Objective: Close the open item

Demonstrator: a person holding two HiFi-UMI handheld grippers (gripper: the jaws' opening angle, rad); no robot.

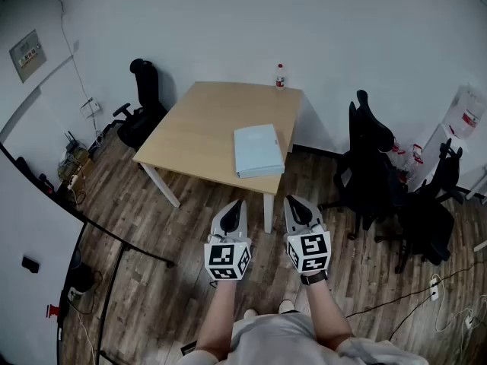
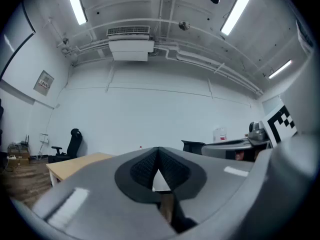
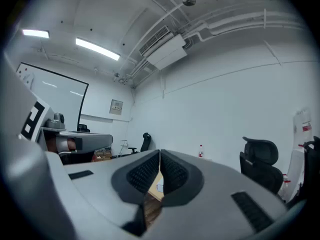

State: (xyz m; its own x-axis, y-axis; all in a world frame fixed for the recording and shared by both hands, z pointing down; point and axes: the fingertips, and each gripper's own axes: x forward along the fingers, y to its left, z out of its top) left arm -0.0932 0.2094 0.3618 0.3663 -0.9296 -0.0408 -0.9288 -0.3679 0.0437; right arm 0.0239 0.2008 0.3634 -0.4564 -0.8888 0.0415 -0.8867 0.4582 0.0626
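I hold both grippers low over the wood-plank floor (image 1: 167, 234) of a white-walled office, short of a light wooden table (image 1: 205, 128). The left gripper (image 1: 237, 204) and right gripper (image 1: 297, 201) each have their jaws pressed together at the tips, with nothing between them. The task's pale blue flat item (image 1: 259, 150), laptop or folder I cannot tell, lies near the table's front right corner. A bottle (image 1: 280, 76) with a red label stands at the far edge. Black office chairs (image 1: 369, 158) stand to the right, another chair (image 1: 143, 101) to the left. Print on the wall notice (image 1: 27, 54), the bottle and the water dispenser (image 1: 466, 116) is too small to read.
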